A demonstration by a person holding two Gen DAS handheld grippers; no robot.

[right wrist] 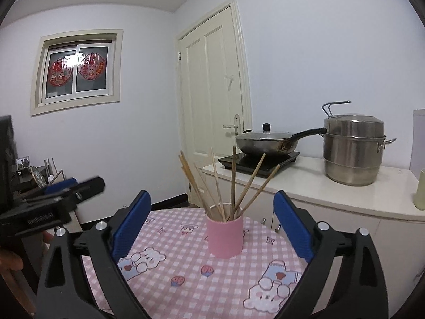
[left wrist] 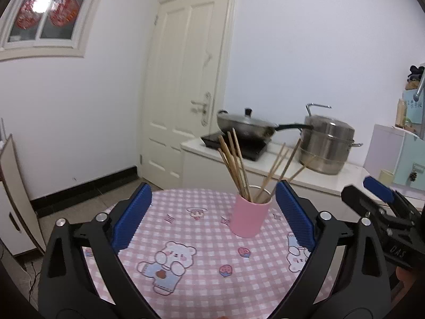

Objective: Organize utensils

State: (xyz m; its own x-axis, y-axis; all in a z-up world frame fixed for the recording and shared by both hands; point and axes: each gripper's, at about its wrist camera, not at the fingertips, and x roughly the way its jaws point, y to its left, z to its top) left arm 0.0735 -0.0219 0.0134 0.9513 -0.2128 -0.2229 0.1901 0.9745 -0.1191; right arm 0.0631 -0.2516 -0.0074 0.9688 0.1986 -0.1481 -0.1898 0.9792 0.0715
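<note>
Both grippers, left gripper (left wrist: 213, 212) and right gripper (right wrist: 212, 223), gape empty, pink cup (right wrist: 225, 236) of chopsticks (right wrist: 233, 183) at twelve o'clock.

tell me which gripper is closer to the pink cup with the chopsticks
Right, narrowly. The pink cup stands centred between the right gripper's open fingers, well inside their tips. For the left gripper it stands off-centre by one finger, nearer the tips.

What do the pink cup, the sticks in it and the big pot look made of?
Pink cup: matte and opaque, likely plastic or silicone. Chopsticks: tan and dull, apparently bamboo or wood. Steamer pot: brushed, reflective grey metal, probably stainless steel.
</note>
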